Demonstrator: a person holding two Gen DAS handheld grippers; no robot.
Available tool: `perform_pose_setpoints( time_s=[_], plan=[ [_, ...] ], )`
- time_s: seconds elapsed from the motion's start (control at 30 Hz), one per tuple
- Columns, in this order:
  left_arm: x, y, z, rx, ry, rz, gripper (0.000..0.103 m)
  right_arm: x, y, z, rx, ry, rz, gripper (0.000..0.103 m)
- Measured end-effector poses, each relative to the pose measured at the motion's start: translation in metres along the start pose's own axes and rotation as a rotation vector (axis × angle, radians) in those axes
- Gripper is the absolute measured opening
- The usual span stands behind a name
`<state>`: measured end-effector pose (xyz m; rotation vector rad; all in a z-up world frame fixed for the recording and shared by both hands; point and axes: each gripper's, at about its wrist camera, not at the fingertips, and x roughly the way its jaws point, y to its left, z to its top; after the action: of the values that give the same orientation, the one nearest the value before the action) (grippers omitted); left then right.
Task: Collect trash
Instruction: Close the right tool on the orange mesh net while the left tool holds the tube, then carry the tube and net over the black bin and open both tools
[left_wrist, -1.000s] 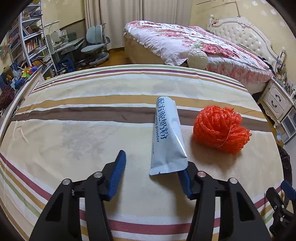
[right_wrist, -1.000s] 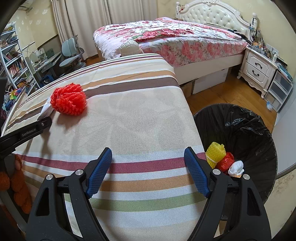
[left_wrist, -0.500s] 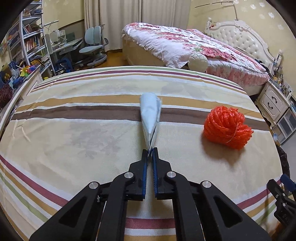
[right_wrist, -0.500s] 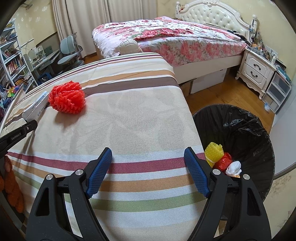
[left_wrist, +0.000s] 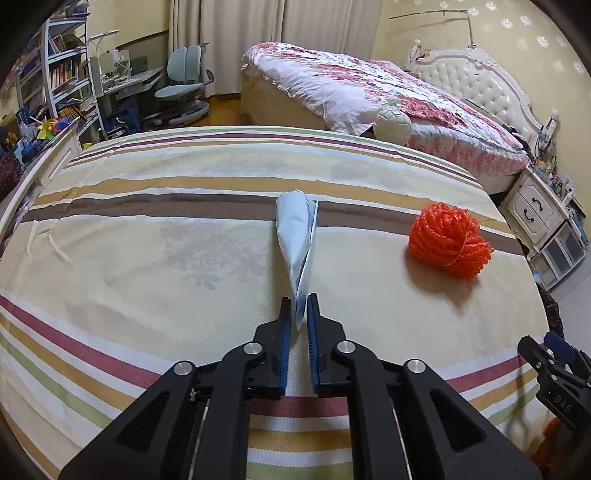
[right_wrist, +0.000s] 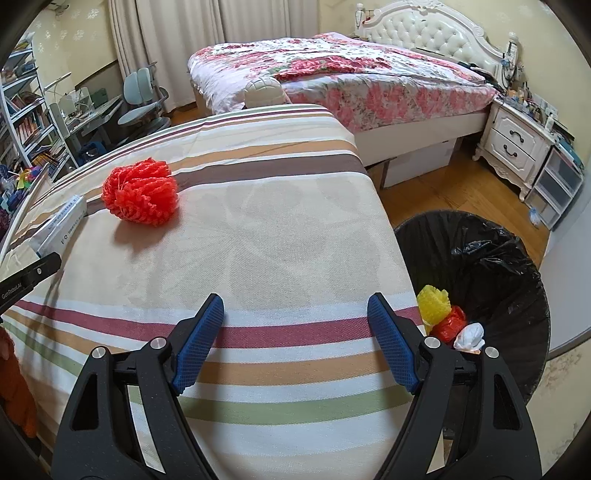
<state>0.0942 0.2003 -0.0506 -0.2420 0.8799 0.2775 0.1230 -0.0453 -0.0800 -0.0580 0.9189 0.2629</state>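
Observation:
A pale blue-white powder pouch (left_wrist: 295, 229) stands on its edge on the striped bedcover (left_wrist: 147, 258). My left gripper (left_wrist: 298, 306) has the pouch's crumpled near end pinched between its blue pads; its jaws are opening slightly, and the pads still touch the pouch. A red-orange mesh ball (left_wrist: 448, 240) lies to the right of the pouch. In the right wrist view the pouch (right_wrist: 61, 225) and mesh ball (right_wrist: 142, 192) sit at far left. My right gripper (right_wrist: 295, 306) hangs open over the cover's near edge with nothing between its fingers.
A bin lined with a black bag (right_wrist: 517, 240) stands on the floor right of the striped bed and holds yellow, red and white scraps. Behind are a floral bed (right_wrist: 332, 74), a white nightstand (right_wrist: 513, 144), and a desk with chair (left_wrist: 184, 88).
The left jaws, wide apart around the flat-lying pouch, closed on its near end and turned it on edge; they now stand a little wider. The right gripper has kept still.

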Motion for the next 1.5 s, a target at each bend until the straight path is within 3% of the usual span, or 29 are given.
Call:
perform_pose_setpoints(
  time_s=[0.07,0.17,0.23,0.3,0.4,1.13,1.17,1.27,1.37,1.5],
  plan=[
    [0.002,0.002,0.003,-0.010,-0.012,0.014,0.041,0.000,0.003,0.000,-0.005,0.001,0.002,0.078],
    [0.007,0.004,0.007,-0.010,-0.017,0.025,0.043,0.001,0.008,0.001,-0.016,0.005,0.007,0.078],
    [0.010,0.006,0.007,-0.001,-0.014,0.030,0.039,0.003,0.012,0.002,-0.026,0.007,0.010,0.078],
    [0.012,0.007,0.005,0.011,-0.019,0.045,0.023,0.004,0.020,0.004,-0.043,0.009,0.015,0.079],
    [0.010,0.012,0.003,0.014,-0.023,0.040,0.011,0.007,0.033,0.006,-0.068,0.011,0.028,0.079],
    [0.001,0.033,-0.005,-0.019,-0.029,0.014,0.009,0.051,0.126,0.057,-0.176,0.026,0.084,0.083],
    [0.001,0.033,-0.004,-0.020,-0.029,0.012,0.009,0.052,0.128,0.058,-0.177,0.026,0.084,0.082],
    [0.000,0.034,-0.005,-0.023,-0.029,0.006,0.009,0.049,0.131,0.055,-0.193,0.013,0.074,0.063],
    [-0.002,0.034,-0.006,-0.025,-0.032,0.000,0.009,0.043,0.130,0.051,-0.195,0.010,0.086,0.057],
    [-0.009,0.032,-0.008,-0.025,-0.045,-0.011,0.009,0.030,0.121,0.041,-0.176,0.001,0.105,0.056]
  ],
)
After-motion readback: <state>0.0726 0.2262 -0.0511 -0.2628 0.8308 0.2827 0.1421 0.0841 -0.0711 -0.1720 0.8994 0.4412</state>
